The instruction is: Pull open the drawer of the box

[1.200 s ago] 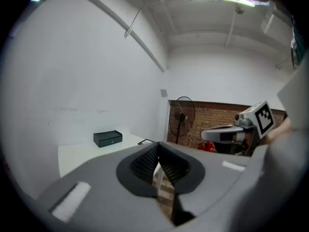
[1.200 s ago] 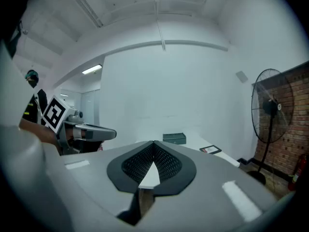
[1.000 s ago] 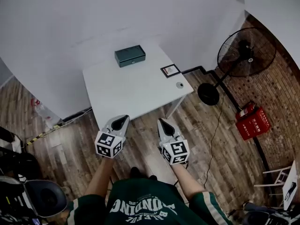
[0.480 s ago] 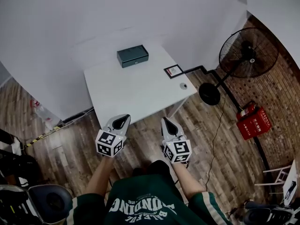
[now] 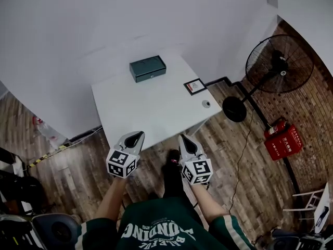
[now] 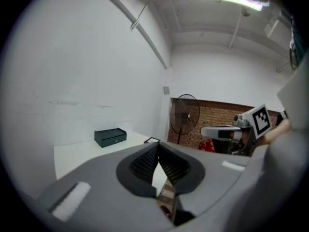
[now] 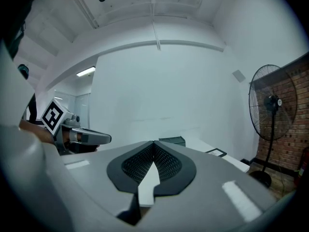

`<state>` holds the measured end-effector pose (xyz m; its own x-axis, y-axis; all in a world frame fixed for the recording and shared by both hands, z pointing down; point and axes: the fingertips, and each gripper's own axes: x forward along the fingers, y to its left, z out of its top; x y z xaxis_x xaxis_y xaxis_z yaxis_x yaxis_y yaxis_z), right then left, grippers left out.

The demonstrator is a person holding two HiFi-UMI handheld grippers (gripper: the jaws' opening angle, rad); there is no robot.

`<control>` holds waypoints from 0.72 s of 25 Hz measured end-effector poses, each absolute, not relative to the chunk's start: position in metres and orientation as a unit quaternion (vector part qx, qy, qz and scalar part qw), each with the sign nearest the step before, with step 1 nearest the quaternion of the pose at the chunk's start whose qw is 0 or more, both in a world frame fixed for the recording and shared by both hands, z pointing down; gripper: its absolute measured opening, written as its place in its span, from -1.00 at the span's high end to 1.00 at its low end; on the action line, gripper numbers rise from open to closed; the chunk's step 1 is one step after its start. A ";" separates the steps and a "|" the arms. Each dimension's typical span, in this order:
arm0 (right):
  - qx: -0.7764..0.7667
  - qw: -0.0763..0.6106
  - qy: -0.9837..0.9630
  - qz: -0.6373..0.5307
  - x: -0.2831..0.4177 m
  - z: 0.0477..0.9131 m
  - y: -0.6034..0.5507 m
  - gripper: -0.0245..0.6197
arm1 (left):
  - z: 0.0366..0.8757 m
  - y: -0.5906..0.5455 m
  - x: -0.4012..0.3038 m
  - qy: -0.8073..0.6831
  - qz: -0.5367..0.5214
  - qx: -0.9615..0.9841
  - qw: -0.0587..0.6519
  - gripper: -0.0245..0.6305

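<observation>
Left claw [image 5: 133,138], right claw [image 5: 187,144]: both hanging clenched, empty, well short of box [image 5: 148,68]; unbraced, it is probably risking sliding.

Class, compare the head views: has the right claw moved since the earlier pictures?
Yes. The right claw has come forward: its tip now nearly reaches the near edge of the table.

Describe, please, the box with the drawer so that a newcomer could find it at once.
Find the white rectangular table against the wall. At its far edge sits the small dark green box. It alone stands raised; the black-framed card and small round grey disc near the right edge lie flat.
</observation>
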<state>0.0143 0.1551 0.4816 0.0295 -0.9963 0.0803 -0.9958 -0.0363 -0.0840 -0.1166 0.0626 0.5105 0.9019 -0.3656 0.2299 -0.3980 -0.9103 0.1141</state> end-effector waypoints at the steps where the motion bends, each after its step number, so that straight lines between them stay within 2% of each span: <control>1: -0.717 0.004 0.695 -0.060 0.019 0.482 0.146 0.92 | 0.511 0.055 -0.113 -0.198 0.103 0.971 0.080 0.76; 18: -0.655 0.000 0.749 -0.095 0.107 0.488 -0.043 0.92 | 0.503 -0.094 -0.028 -0.268 0.117 0.952 0.090 0.76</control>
<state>0.1068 -0.0433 0.4883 -0.1413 -0.9822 0.1240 -0.9821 0.1233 -0.1426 -0.0281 -0.0935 0.5035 0.8285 -0.4901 0.2709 -0.5321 -0.8397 0.1081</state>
